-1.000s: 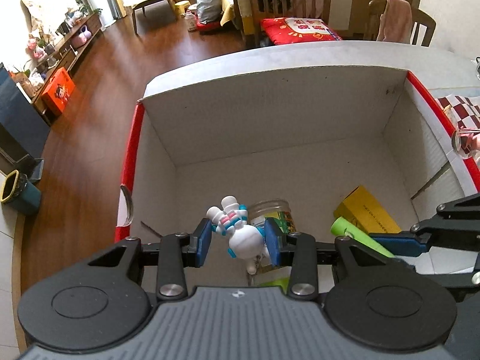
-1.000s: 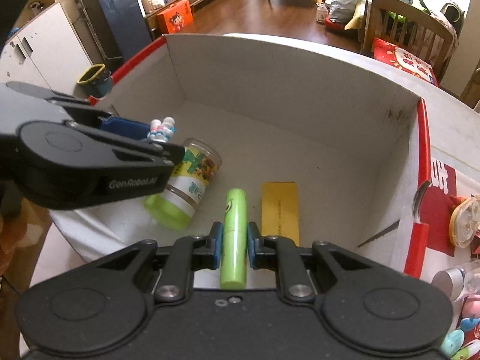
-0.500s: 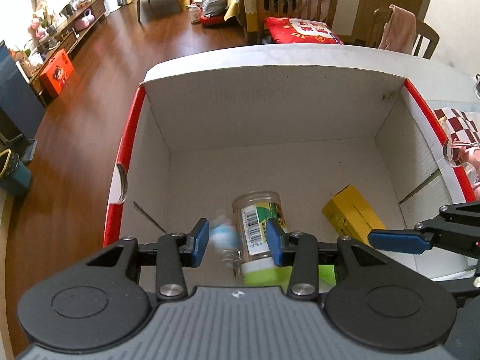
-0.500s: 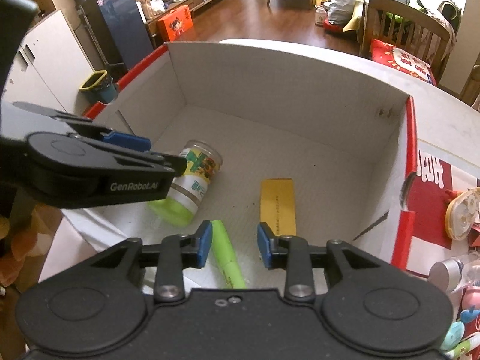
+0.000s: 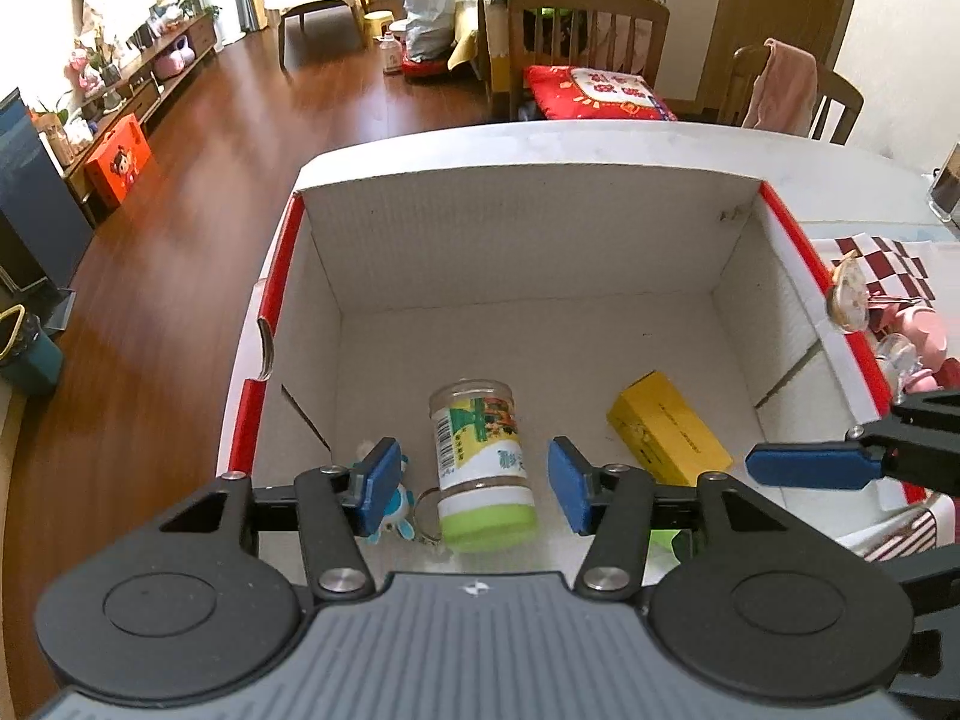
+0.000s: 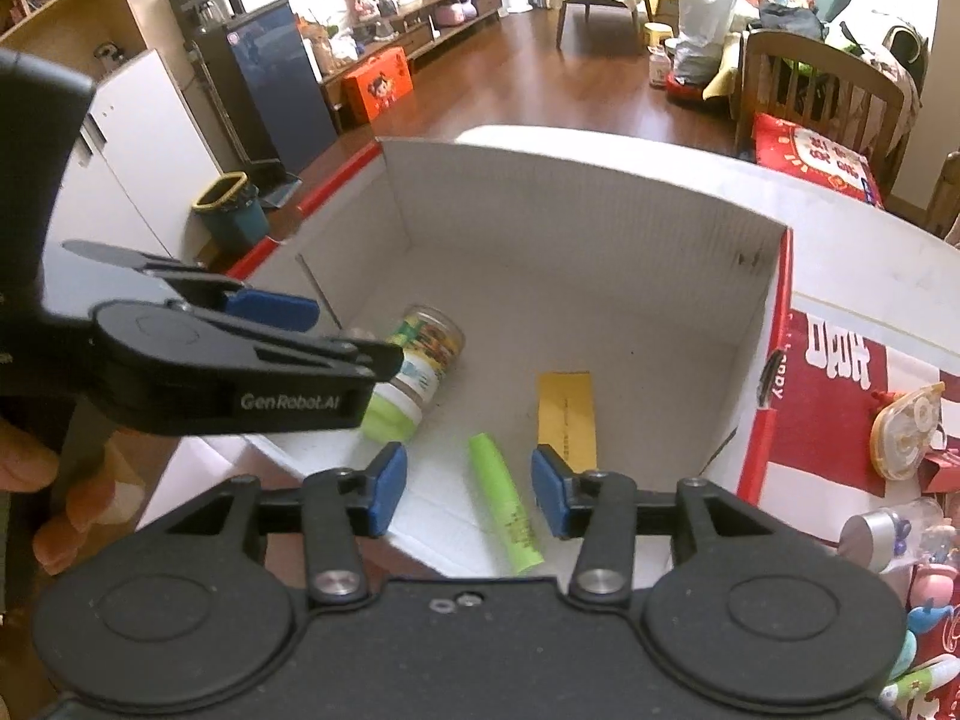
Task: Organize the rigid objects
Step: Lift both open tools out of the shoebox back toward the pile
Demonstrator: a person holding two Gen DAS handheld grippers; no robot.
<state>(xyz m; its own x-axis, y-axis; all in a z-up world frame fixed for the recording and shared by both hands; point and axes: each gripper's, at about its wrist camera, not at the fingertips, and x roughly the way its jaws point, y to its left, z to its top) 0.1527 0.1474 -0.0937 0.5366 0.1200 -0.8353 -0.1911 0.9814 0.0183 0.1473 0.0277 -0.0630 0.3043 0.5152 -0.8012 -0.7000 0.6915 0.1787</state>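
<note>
Living-room worktop (image 5: 600, 144): box (image 5: 528, 240) below both spread, just-opened, empty grippers (left gripper (image 5: 474, 486), right gripper (image 6: 468, 489)) holds jar (image 5: 480, 456), figurine (image 5: 393, 510), green tube (image 6: 504, 504), yellow carton (image 5: 666, 426); trinkets (image 6: 906, 432) beside right gripper remain.

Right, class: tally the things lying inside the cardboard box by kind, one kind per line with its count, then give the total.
Jar with green lid: 1
Yellow carton: 1
Green tube: 1
Toy figure keychain: 1
Total: 4, all lying on the floor of the box.
</note>
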